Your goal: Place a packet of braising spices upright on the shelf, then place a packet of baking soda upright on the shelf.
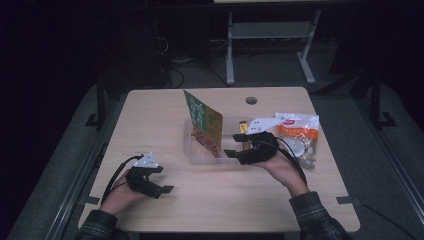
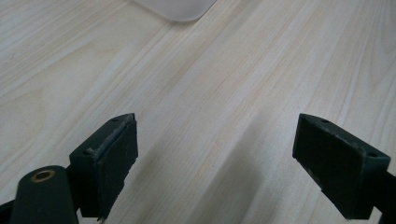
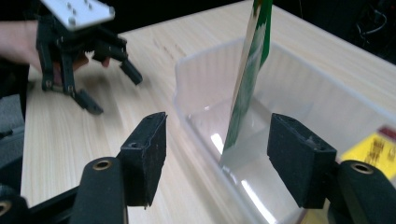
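Upright in the clear plastic bin (image 1: 200, 155) at frame centre, the flat green-and-orange packet (image 1: 205, 125) hides its base behind frosted walls, right gripper (image 1: 239, 154) agape beside it, left gripper (image 1: 161, 190) gaping lower left over pale woodgrain.

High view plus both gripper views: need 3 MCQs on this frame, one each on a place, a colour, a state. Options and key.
1. Where does the green and orange packet stand?
A. Inside the clear plastic bin
B. On the table's left edge
C. Under the left gripper

2. What colour is the plate on top of the right gripper?
A. Red
B. Pale grey
C. Blue

3. How do the right gripper's jaws stand?
A. Shut on the packet
B. Shut on the bin's wall
C. Open, gripping nothing

Key: 1 A, the packet stands upright within the bin's walls. 2 B, the high view shows a pale grey plate. 3 C, the right gripper view shows its pads apart with the packet beyond them, untouched.
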